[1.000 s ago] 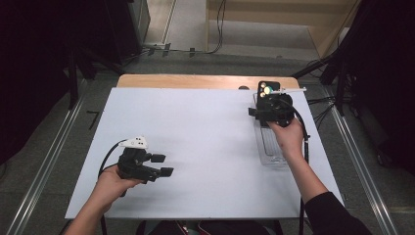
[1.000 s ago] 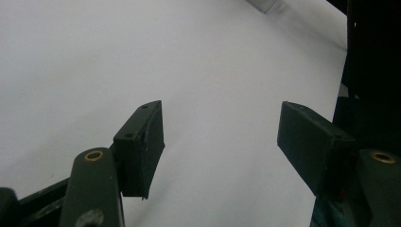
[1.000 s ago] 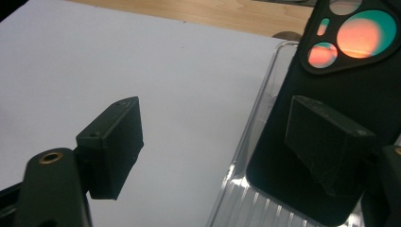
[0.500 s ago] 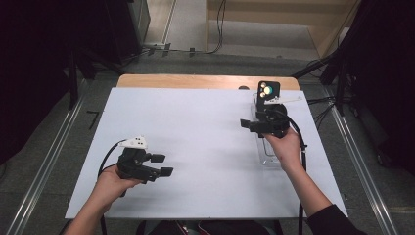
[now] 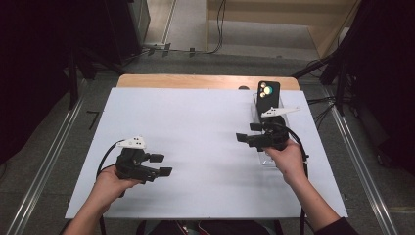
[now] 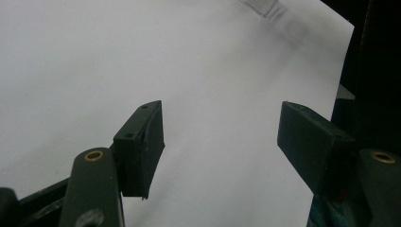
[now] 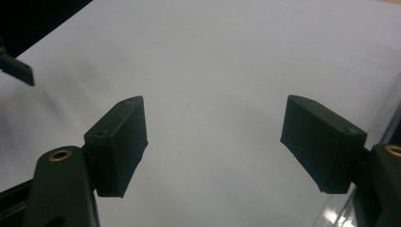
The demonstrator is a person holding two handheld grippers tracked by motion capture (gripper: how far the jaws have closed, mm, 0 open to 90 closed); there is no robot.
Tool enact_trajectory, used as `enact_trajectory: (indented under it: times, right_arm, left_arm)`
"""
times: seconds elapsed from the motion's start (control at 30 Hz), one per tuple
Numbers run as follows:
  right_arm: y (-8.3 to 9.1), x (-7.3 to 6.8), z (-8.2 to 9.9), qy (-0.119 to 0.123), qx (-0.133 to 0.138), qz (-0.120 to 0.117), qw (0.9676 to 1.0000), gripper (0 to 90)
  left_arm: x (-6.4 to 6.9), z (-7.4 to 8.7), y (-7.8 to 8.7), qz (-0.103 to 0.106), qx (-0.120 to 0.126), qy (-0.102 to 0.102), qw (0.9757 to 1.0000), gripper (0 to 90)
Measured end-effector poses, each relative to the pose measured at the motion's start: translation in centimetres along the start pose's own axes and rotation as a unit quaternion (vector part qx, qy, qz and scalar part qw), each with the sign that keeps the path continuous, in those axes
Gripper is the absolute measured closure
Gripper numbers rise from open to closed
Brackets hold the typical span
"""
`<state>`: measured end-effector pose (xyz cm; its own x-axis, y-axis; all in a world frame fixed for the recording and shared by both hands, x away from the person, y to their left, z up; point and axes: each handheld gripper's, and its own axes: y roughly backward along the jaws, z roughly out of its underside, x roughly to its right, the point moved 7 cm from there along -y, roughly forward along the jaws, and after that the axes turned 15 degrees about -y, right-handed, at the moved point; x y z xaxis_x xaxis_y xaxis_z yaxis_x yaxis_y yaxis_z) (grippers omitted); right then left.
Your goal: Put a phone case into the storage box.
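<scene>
My left gripper (image 5: 161,164) rests low at the near left of the white table (image 5: 195,122), pointing right, jaws open and empty. In the left gripper view its own jaws (image 6: 222,127) stand wide over bare white surface. My right gripper (image 5: 247,132) hovers at the right, pointing left, open; its jaws have just closed a little with nothing between them. The right gripper view has the open jaws (image 7: 215,127) over the white surface too. A black phone (image 5: 268,95) stands upright behind the right gripper, at the far end of a clear holder (image 5: 266,157).
The table's wooden far edge (image 5: 195,81) lies beyond the white sheet. Dark equipment and cables surround the table, with metal rails (image 5: 44,166) on the floor either side. A corner of the clear holder (image 6: 259,5) is at the top of the left gripper view.
The right gripper has come away from the phone toward the near side and swung round to point left. The left gripper has stayed put.
</scene>
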<state>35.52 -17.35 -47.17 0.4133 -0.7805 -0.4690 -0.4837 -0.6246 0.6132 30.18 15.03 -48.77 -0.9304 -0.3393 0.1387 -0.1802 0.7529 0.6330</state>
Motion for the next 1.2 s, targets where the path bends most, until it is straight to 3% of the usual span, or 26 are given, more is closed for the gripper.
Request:
enact_trajectory:
  times: [0.13, 0.27, 0.73, 1.2]
  right_arm:
    - [0.3, -0.7, 1.0, 0.016, -0.011, -0.012, 0.9997, 23.4]
    - [0.8, -1.3, 2.0, 0.017, -0.020, -0.037, 0.9990, 24.9]
    - [3.2, -1.3, 5.5, 0.049, -0.036, -0.057, 0.9965, 30.1]
    - [4.0, -0.7, 8.0, 0.075, -0.057, -0.065, 0.9934, 30.5]
  left_arm:
    - [0.2, 0.2, 0.2, 0.001, 0.002, 0.001, 1.0000, 32.9]
    - [0.5, 0.3, 0.5, -0.002, 0.005, 0.002, 1.0000, 32.9]
    - [0.9, 0.8, 0.9, -0.009, 0.008, 0.005, 0.9999, 32.9]
    - [1.3, 1.2, 0.9, -0.009, 0.007, 0.009, 0.9999, 32.8]
